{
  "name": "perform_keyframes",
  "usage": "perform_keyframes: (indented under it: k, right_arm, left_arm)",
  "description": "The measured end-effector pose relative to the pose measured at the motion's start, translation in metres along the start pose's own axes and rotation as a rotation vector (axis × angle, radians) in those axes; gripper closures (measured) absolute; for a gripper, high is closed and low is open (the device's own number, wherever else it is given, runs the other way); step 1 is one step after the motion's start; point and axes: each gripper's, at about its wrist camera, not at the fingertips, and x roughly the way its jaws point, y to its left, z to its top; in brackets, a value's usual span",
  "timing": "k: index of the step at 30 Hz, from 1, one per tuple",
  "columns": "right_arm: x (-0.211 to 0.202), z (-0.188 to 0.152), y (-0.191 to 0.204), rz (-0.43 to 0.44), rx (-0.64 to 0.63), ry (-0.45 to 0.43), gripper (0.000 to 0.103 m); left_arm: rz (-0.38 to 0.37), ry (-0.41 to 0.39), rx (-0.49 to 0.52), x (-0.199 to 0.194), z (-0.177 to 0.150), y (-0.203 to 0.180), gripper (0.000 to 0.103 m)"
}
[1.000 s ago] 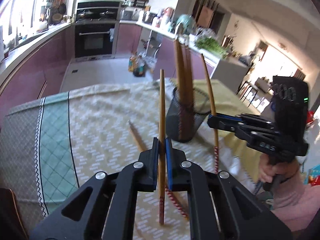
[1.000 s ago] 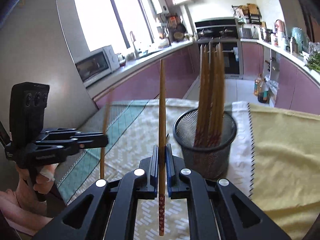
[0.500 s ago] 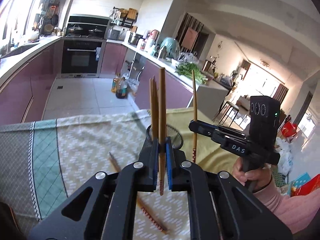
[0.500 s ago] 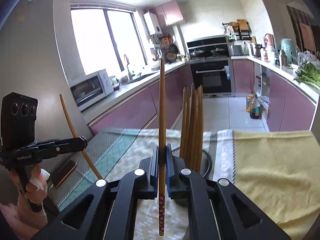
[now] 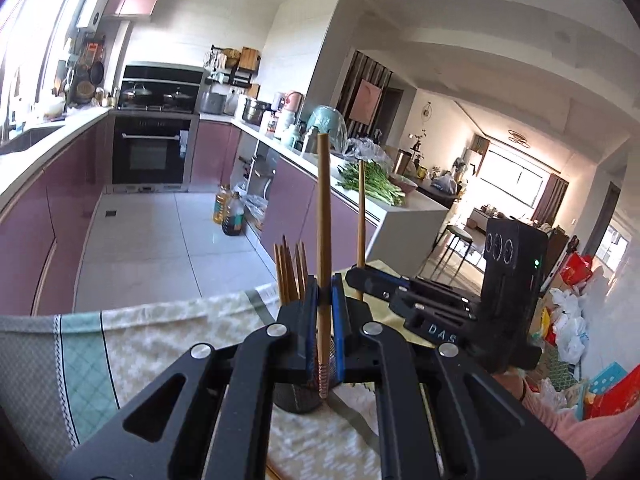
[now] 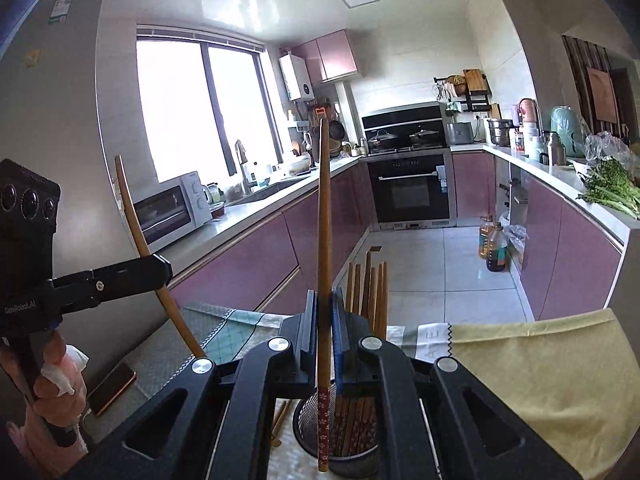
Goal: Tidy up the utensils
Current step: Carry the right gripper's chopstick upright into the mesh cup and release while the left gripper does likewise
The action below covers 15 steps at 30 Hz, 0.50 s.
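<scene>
Two claws each clenched on one upright chopstick, left claw (image 5: pixel 323 306) with chopstick (image 5: pixel 322 216), right claw (image 6: pixel 323 312) with chopstick (image 6: pixel 323 216), both tips over the mesh cup (image 6: pixel 340 436) near centre; tilted release may hit the rim and drop onto the surface (image 6: pixel 540 360).
</scene>
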Motion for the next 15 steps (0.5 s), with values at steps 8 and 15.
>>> perform_keyframes:
  k: [8,15]
  right_arm:
    - [0.019,0.000,-0.004,-0.040,-0.003,-0.014,0.097]
    - [0.033,-0.010,-0.009,-0.070,0.003,0.017,0.097]
  left_arm:
    - [0.059,0.021,0.050,0.027,0.007,-0.010,0.096]
    - [0.097,0.099,0.091,0.054,-0.006,-0.015,0.095]
